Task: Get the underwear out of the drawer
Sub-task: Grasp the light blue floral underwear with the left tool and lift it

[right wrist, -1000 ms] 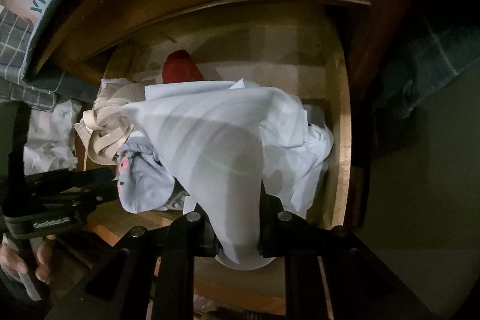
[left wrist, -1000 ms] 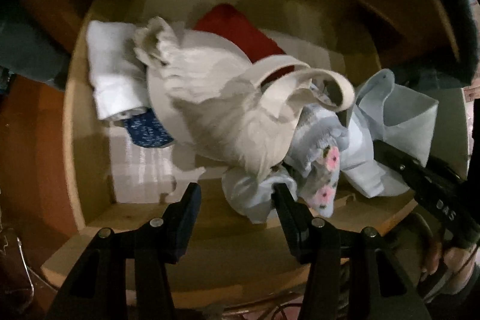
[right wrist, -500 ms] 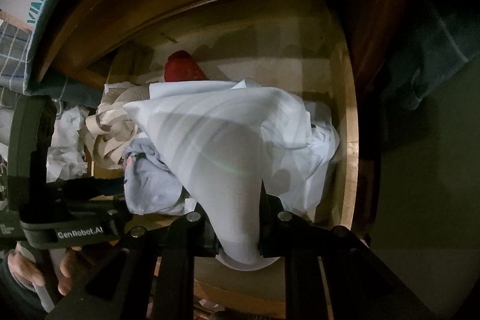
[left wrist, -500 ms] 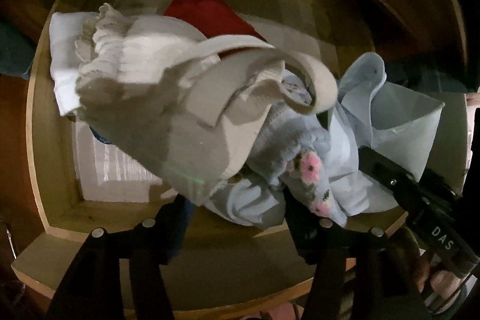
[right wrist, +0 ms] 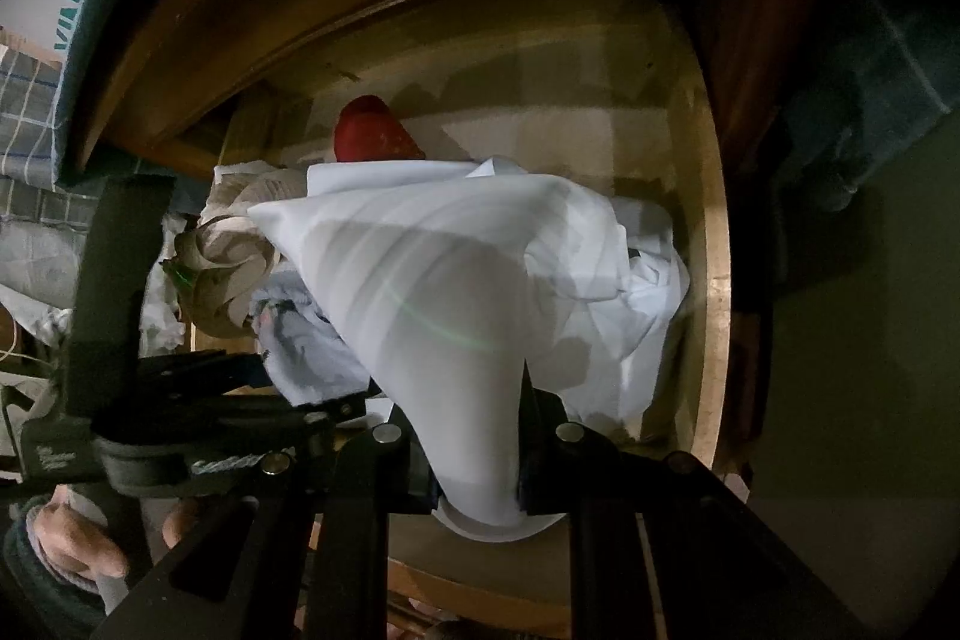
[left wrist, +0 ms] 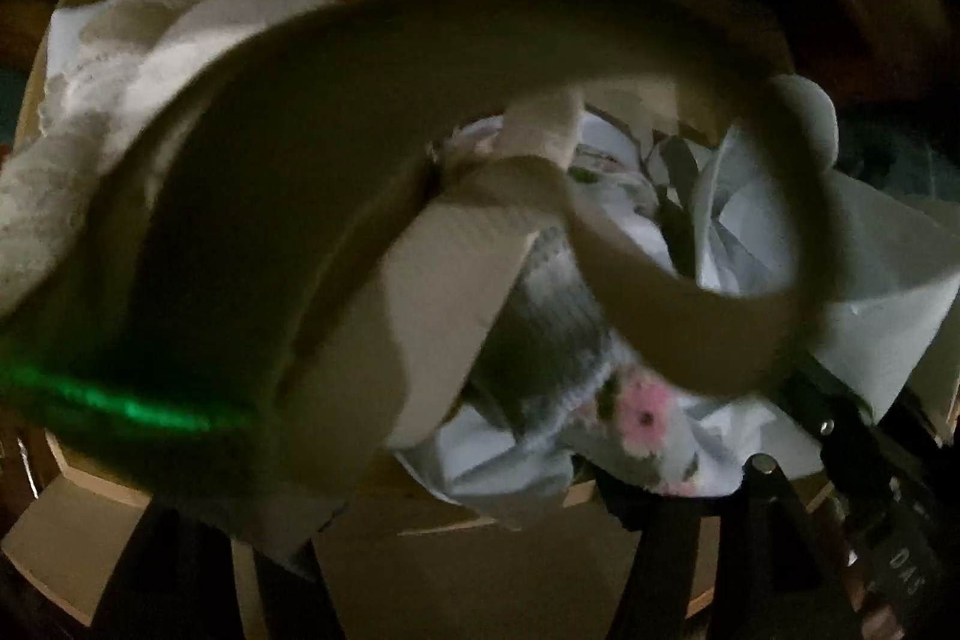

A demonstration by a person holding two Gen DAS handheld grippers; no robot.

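Closest in, the right gripper [right wrist: 474, 466] is clenched on a pale blue-white smooth cloth garment [right wrist: 456, 292], the fabric pinched between both fingers and fanning forward and upward from them into a taut tent over the wooden drawer [right wrist: 714, 244]; its long axis runs straight away from the tongs, toward the back of the drawer. Left of that garment, the left gripper [right wrist: 240, 382] reaches in from the side; in its own view a beige ribbed garment with a wide elastic band [left wrist: 384, 244] lies so close to the lens that it covers the fingers, so I cannot tell whether they are grasping or released. Just right of the beige band sits a grey knitted piece with pink flowers [left wrist: 636, 400], bunched at the drawer's near edge. Farther in, a white lace-edged cloth [left wrist: 90, 100] lies at the left, and a red folded item [right wrist: 372, 130] rests behind the pile near the back wall. The underwear is partly raised yet not clear of the drawer; judging by this, the right hand has the surer hold, and lifting toward the person would free it
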